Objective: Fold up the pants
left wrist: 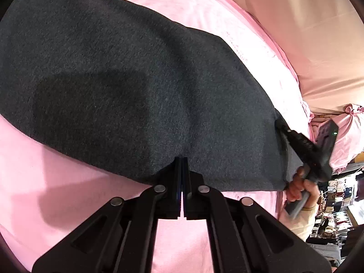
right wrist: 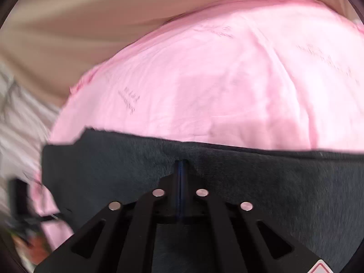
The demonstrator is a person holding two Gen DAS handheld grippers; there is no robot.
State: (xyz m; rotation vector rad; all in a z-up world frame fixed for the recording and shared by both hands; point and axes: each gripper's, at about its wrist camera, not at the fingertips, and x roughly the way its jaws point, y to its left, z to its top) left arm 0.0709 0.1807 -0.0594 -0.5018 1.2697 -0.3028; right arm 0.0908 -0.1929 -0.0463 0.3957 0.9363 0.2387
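Dark grey pants [left wrist: 127,84] lie spread across a pink bed sheet [left wrist: 45,159]. My left gripper [left wrist: 182,159] is shut on their near edge, and the cloth puckers around the fingertips. At the right of the left wrist view, my right gripper [left wrist: 281,125] pinches the pants' end corner, with a person's hand [left wrist: 300,188] on its handle. In the blurred right wrist view my right gripper [right wrist: 182,162] is shut on the pants [right wrist: 273,182], just below their upper edge. The cloth is raised around it and covers the lower part of the frame.
The pink sheet [right wrist: 216,79] stretches beyond the pants to the bed's far edge, where a beige wall or curtain [right wrist: 79,22] begins. A knotted pink bundle [left wrist: 350,134] and cluttered shelves [left wrist: 336,204] show at the far right.
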